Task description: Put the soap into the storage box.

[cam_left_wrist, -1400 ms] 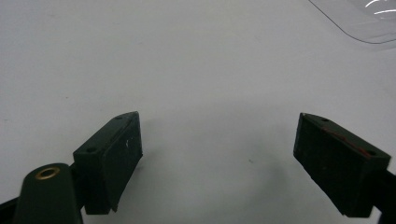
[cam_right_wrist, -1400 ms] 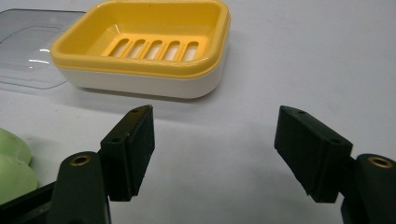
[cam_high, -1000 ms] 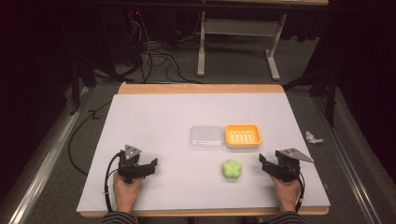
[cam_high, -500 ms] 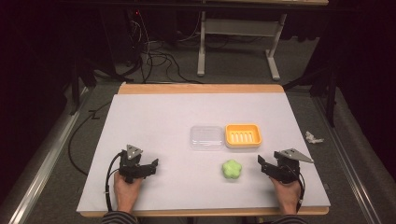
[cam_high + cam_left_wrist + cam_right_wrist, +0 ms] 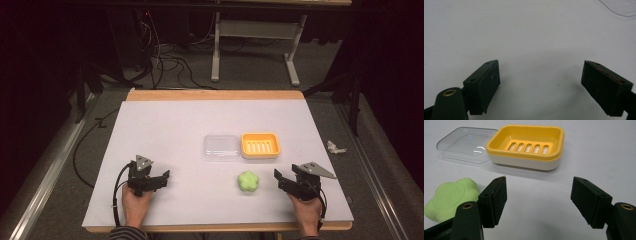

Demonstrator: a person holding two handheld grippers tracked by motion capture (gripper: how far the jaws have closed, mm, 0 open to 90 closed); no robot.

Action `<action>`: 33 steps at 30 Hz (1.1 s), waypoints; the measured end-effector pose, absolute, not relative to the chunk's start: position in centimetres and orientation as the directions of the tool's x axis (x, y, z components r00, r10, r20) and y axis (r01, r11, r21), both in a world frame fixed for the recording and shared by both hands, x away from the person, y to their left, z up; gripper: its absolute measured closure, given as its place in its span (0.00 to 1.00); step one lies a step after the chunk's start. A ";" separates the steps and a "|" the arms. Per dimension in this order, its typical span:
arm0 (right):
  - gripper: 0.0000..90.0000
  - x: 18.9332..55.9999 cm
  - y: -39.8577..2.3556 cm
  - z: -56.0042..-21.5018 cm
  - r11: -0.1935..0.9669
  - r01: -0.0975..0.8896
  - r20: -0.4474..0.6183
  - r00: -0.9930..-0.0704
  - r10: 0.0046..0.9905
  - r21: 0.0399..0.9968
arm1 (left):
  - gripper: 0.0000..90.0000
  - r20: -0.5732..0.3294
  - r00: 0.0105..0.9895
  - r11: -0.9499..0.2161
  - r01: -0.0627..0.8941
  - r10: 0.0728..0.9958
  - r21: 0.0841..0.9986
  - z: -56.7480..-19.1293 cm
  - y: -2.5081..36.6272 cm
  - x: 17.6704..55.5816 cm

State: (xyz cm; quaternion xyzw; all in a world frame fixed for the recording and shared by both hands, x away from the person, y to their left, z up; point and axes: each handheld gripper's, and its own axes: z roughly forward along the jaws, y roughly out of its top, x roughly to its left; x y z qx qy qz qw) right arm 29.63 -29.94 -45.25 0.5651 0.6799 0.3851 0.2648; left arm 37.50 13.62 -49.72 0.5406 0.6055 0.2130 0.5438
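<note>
Your right hand-held gripper (image 5: 281, 179) rests low over the worktop (image 5: 165, 125) with its jaws apart and nothing between them; in the right gripper view the bare white surface shows in the gap. Just beside its left jaw lies the green flower-shaped soap (image 5: 450, 197), near but not touched. Your left hand-held gripper (image 5: 162, 179) sits well apart on the other side, its jaws also spread wide over the bare worktop, gripping nothing.

Beyond the soap, farther from you, stands the yellow soap dish (image 5: 260, 145) on its white base, its slotted drain tray open and holding nothing. Its clear plastic lid (image 5: 220, 147) lies just beside it, off the dish and flat on the worktop.

Judging from this layout, the work looks to be at its start: the dish is uncovered and ready, but the soap is not yet picked up, not yet set in the tray, and the lid is not yet back on. The right hand-held gripper is the one best placed to take the soap.
</note>
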 end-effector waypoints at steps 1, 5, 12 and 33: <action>0.33 29.5 -29.9 -45.2 0.066 0.566 0.074 -0.221 0.972 0.822 | 0.18 -0.428 0.176 0.323 0.426 0.886 0.845 -49.7 13.6 37.5; 0.33 29.1 -29.6 -44.9 0.069 0.561 0.074 -0.228 0.971 0.825 | 0.18 -0.429 0.177 0.325 0.425 0.886 0.845 -49.7 13.6 37.5; 0.33 28.5 -28.9 -44.7 0.093 0.561 0.063 -0.252 0.966 0.822 | 0.18 -0.427 0.179 0.323 0.421 0.886 0.848 -49.7 13.6 37.4; 0.33 27.7 -24.6 -44.7 0.202 0.559 0.034 -0.382 0.923 0.805 | 0.18 -0.432 0.179 0.329 0.418 0.884 0.847 -49.6 13.7 37.4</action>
